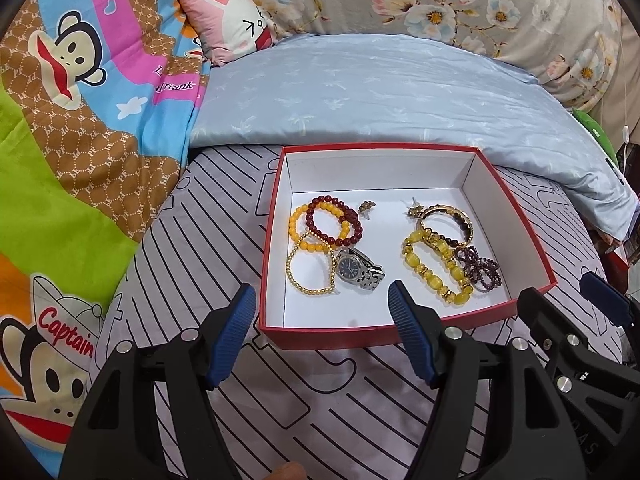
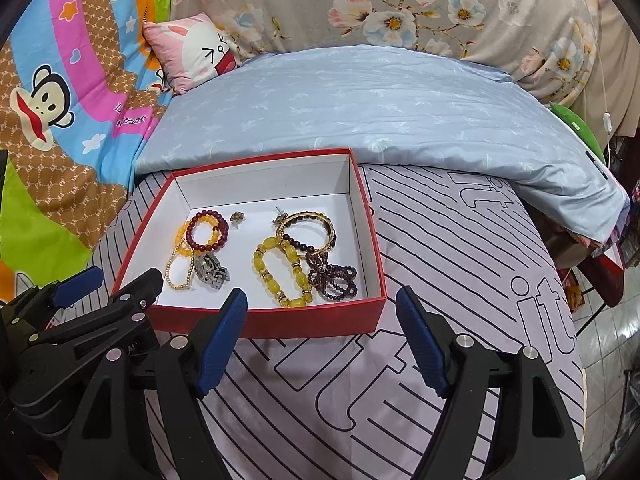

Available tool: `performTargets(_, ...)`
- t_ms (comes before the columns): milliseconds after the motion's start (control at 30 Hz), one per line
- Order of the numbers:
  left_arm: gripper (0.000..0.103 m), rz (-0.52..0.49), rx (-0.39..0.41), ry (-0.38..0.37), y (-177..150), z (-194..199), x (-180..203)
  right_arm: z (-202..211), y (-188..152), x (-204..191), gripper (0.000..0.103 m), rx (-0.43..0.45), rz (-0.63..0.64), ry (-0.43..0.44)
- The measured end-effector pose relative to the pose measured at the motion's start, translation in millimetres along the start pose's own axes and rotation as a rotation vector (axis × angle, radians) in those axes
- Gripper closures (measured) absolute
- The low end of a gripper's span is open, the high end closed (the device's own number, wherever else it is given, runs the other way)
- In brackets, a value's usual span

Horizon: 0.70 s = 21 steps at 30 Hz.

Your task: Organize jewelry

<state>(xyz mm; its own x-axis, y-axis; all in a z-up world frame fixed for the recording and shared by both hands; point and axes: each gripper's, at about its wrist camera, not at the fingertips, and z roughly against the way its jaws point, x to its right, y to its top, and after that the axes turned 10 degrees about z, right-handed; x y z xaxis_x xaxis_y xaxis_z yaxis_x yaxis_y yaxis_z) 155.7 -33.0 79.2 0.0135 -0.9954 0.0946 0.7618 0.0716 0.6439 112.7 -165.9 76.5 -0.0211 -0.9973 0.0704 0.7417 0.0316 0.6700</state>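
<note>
A red box with a white inside sits on the striped bed sheet; it also shows in the right wrist view. Its left half holds a dark red bead bracelet, yellow and gold bead bracelets, a steel watch and a small earring. Its right half holds a yellow chunky bracelet, a gold bangle and a purple bead bracelet. My left gripper is open and empty at the box's near wall. My right gripper is open and empty, just before the box's near right corner.
A light blue quilt lies folded behind the box. A colourful monkey-print blanket is at the left with a pink pillow. A floral cover lies at the back. The bed's edge and tiled floor are at the right.
</note>
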Motion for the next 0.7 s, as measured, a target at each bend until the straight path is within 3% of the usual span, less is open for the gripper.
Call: performTargets(700, 0.036, -0.012, -0.006, 0.003, -4.6, 2.5, 4.1, 3.8, -6.9, 4.5, 0.029, 0.002, 0.003, -0.015)
